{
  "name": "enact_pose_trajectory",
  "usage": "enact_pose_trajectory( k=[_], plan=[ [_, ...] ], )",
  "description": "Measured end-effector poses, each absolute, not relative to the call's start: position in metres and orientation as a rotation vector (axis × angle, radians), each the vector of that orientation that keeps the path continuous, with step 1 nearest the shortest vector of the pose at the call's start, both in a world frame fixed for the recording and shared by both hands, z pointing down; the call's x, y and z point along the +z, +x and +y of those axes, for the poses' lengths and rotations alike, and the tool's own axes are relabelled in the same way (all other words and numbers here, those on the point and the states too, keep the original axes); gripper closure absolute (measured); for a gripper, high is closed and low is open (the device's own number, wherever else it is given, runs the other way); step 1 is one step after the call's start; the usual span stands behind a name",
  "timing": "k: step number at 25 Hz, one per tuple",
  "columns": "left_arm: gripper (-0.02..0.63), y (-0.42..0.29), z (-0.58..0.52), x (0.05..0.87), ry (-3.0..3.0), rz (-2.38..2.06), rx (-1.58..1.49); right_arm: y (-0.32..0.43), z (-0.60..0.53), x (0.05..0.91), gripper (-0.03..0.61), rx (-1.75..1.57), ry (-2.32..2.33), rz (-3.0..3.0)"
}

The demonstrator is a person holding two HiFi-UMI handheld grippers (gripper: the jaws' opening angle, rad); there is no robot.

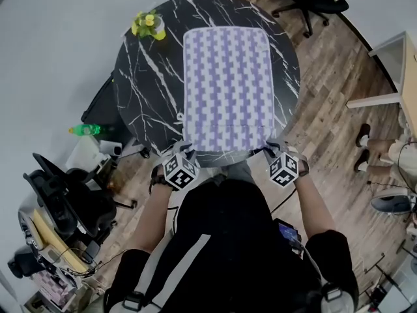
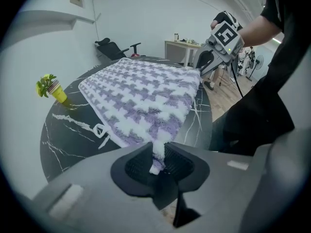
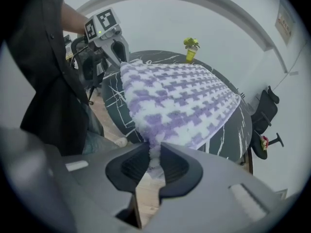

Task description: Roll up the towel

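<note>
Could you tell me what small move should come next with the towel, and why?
Probably curl both near corners up and forward to start the roll: the left gripper and right gripper each pinch a corner, and the towel lies flat.

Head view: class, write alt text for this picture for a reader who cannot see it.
A purple-and-white checked towel lies spread on a round black marble table, its two near corners pinched by the left tongs and right tongs a person holds. A small yellow potted plant stands at the table's far left edge.

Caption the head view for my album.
Left gripper and right gripper pinch near corners of the towel on the black table.
</note>
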State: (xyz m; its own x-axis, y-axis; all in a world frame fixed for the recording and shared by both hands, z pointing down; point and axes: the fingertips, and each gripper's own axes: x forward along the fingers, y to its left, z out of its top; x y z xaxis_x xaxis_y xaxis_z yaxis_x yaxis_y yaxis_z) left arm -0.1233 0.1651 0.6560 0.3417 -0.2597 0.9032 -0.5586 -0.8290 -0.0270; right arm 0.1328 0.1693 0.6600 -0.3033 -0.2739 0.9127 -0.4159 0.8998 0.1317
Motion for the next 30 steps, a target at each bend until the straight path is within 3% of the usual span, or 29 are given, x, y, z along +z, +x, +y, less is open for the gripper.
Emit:
enact_pose_trajectory(
  k=[12,30],
  plan=[
    [0.526,-0.130,0.154,0.636,2.248,-0.748,1.289,0.129,0.154,0.636,0.499,0.289,0.582,-1.969],
    [0.494,-0.132,0.048,0.615,2.265,-0.807,1.352,0.135,0.052,0.625,0.460,0.276,0.642,-2.009]
  ],
)
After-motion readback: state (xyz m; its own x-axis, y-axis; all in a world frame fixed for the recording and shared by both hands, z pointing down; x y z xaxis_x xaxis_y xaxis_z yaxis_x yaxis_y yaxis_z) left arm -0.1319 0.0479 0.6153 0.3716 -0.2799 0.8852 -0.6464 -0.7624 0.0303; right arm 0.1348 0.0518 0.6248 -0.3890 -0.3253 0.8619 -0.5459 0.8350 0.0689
